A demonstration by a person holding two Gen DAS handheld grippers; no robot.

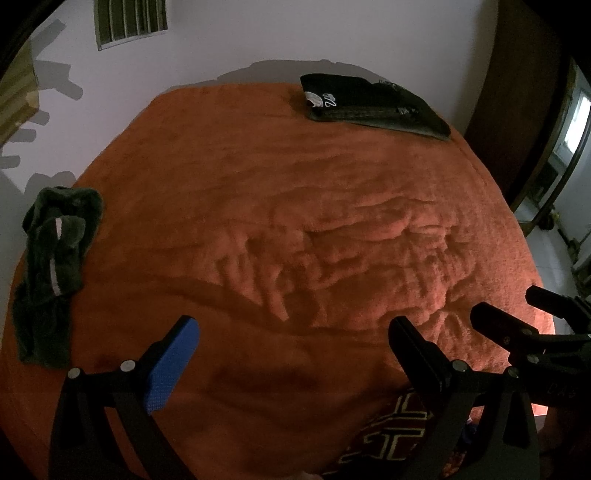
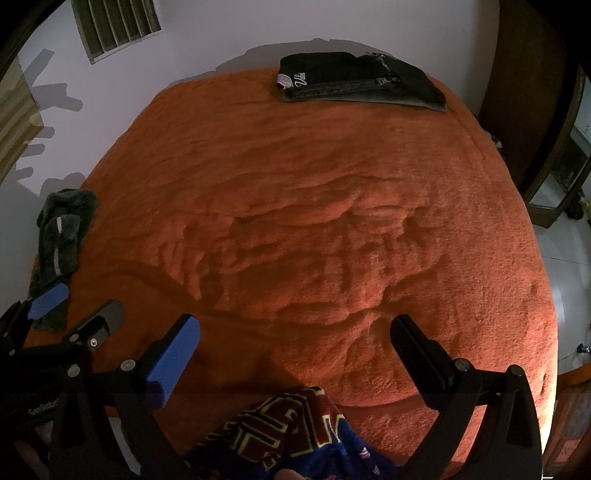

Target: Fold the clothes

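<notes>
A crumpled dark green garment with a pale stripe [image 1: 55,266] [image 2: 61,236] lies at the left edge of the orange blanket [image 1: 280,206] [image 2: 314,206]. A folded stack of black clothes [image 1: 373,105] [image 2: 358,81] rests at the blanket's far edge. My left gripper [image 1: 295,354] hovers open over the blanket's near part, nothing between its fingers; it also shows at the lower left of the right wrist view as left gripper [image 2: 79,306]. My right gripper [image 2: 295,354] is open and empty too, and shows at the right of the left wrist view as right gripper [image 1: 517,306].
A patterned maroon, yellow and blue fabric [image 2: 295,432] [image 1: 391,435] lies at the near edge below the grippers. A white wall with a vent [image 1: 129,22] stands behind the bed. A wooden door frame and pale tiled floor [image 2: 569,236] are to the right.
</notes>
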